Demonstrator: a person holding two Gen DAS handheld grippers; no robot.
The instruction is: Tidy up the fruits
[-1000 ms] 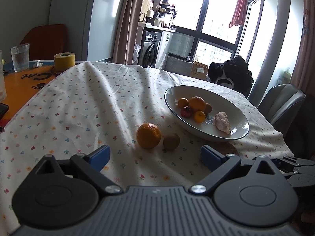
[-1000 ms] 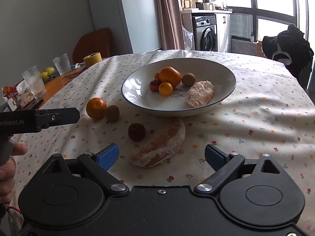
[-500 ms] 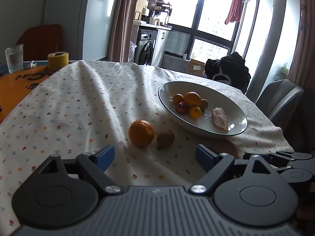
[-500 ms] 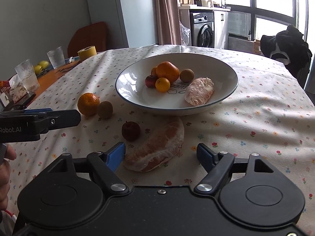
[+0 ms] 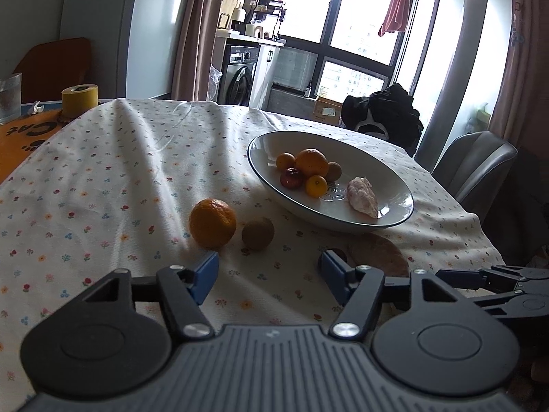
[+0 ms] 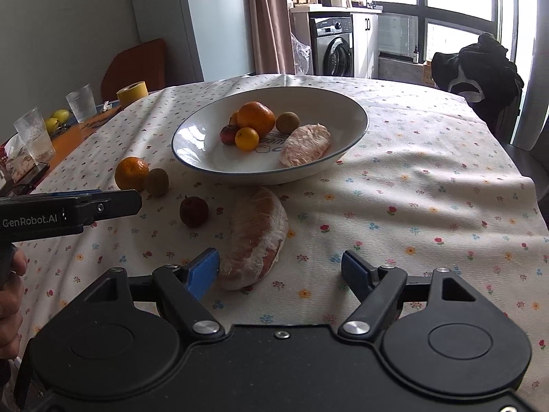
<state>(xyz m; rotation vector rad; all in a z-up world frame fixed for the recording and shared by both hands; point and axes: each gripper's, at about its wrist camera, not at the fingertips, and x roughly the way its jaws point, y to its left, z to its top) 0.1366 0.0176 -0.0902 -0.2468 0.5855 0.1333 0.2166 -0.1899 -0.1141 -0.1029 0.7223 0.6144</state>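
Floral tablecloth (image 6: 411, 178), bowl (image 6: 192, 137), parted grippers (image 6: 279, 271).

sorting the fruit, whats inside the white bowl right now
Inside the white bowl: a big orange, a small yellow-orange citrus, a red fruit, a kiwi and a peeled pomelo wedge. Another small orange sits mostly hidden behind them.

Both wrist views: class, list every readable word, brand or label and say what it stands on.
"GenRobot.AI": side of the left gripper.
"Cat": orange mat, seen upside down.
Print inside the bowl: partly hidden by fruit, unreadable.
Label on the cardboard box: too small.
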